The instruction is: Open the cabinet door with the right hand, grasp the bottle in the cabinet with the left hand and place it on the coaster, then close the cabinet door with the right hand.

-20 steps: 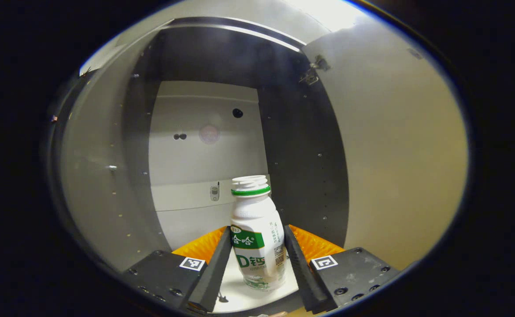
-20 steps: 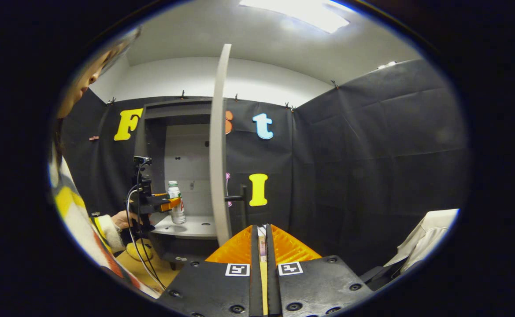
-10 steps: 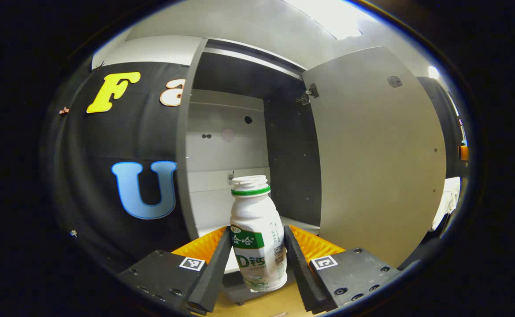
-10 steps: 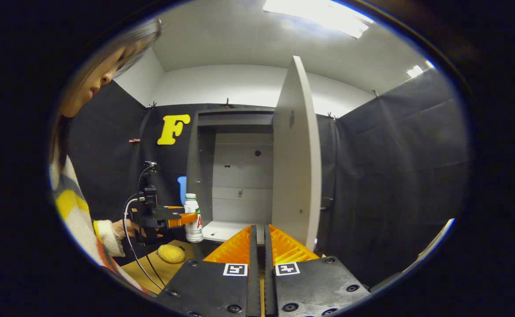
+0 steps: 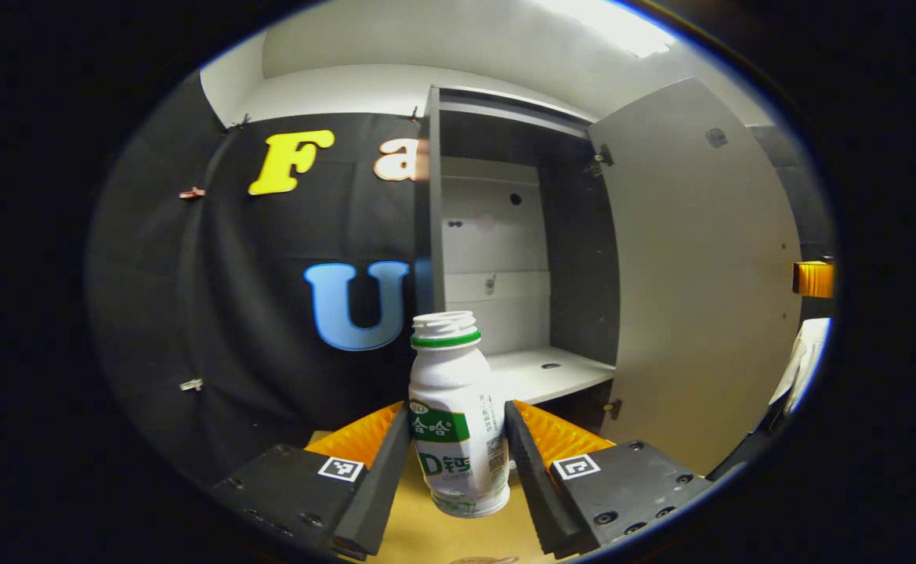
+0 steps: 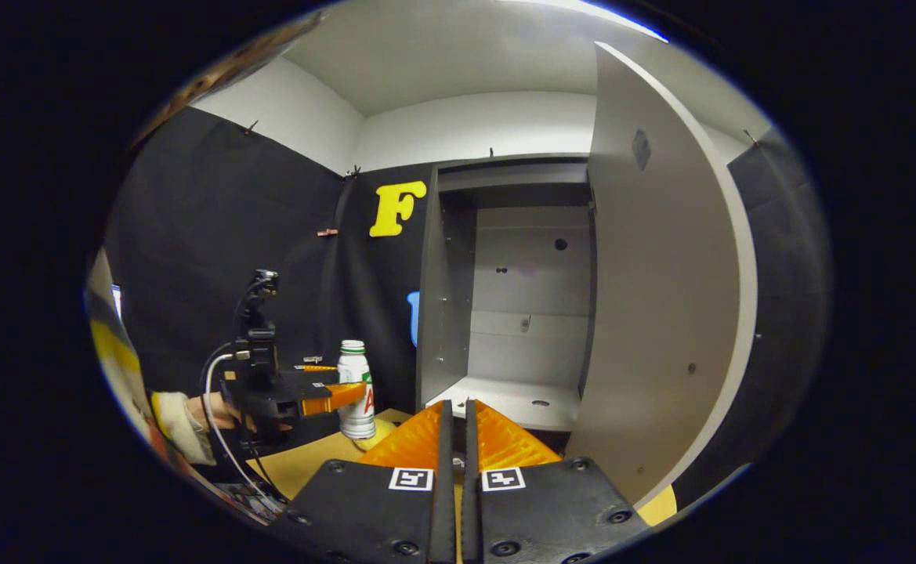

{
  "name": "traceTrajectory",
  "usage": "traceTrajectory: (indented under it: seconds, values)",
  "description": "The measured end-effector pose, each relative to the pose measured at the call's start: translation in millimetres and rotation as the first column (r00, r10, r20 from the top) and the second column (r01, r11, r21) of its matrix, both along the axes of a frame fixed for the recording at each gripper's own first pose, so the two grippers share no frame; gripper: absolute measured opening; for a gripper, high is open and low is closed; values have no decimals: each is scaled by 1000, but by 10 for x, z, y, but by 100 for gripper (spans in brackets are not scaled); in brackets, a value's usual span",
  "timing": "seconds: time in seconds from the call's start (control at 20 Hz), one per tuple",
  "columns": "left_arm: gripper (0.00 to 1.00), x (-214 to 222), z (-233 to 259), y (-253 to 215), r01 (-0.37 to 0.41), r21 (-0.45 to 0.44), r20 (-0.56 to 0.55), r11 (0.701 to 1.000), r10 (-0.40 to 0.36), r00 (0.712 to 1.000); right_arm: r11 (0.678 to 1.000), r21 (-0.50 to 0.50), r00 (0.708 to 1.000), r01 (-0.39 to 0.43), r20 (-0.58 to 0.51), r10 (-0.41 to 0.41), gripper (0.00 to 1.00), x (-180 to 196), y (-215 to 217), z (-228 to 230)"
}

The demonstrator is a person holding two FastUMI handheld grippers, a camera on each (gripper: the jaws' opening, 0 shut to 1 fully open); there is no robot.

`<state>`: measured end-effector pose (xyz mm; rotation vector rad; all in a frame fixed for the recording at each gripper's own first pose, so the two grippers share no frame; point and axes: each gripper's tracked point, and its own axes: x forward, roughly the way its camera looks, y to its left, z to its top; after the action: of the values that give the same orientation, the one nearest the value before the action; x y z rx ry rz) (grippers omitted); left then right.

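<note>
Your left gripper (image 5: 458, 450) has carried the bottle (image 5: 456, 423) out of the cabinet (image 5: 505, 258), clamped upright at 6 o'clock above the tabletop (image 6: 309, 462). Your right gripper (image 6: 453, 439) stays pinched narrow and empty; the door (image 6: 661, 298) at 3 o'clock waits, coaster placement next.

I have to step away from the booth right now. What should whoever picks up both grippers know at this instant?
Left gripper: jaws shut on the bottle, held upright outside the cabinet above the wooden table.
Right gripper: jaws shut, empty, in front of the open cabinet door.
Done: door opened, bottle taken off the shelf.
Left: set the bottle on the coaster, which seems to be the yellowish patch under it, release, then close the door with the right gripper.
</note>
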<state>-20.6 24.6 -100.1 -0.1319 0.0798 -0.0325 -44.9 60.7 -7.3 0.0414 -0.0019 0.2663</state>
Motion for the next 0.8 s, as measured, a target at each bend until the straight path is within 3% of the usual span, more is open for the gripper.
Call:
traceTrajectory:
  seconds: [0.1, 0.2, 0.25, 0.4, 0.55, 0.7, 0.75, 0.8]
  values:
    - [73, -271, -143, -114, -53, -16, -29, 998, 52, 998, 999, -23, 999, -39, 20, 39, 16, 79, 13, -3]
    - [73, -516, -324, -166, -110, -15, -53, 994, 109, 993, 993, -28, 993, -112, 19, 113, 14, 97, 130, -71]
    - [73, -620, -421, -163, -143, -9, -66, 990, 142, 988, 988, -36, 988, -151, 17, 152, 19, 76, 156, -125]
    - [73, -837, -749, -166, -229, -2, -97, 973, 228, 969, 976, -98, 980, -195, 10, 196, 44, 268, 323, -392]
    - [74, -885, -1062, -182, -274, -5, -106, 962, 272, 956, 961, -171, 976, -216, -23, 215, 51, 573, 552, -792]
    - [73, -891, -1395, -178, -312, 17, -104, 950, 312, 944, 944, -128, 952, -305, -74, 297, 65, 636, 907, -1198]
    - [74, -879, -1497, -202, -312, 27, -98, 950, 313, 945, 939, -118, 945, -324, -85, 316, 73, 666, 988, -1348]
    - [73, -867, -1609, -236, -310, 38, -88, 950, 312, 946, 937, -124, 944, -326, -87, 317, 90, 717, 1016, -1483]
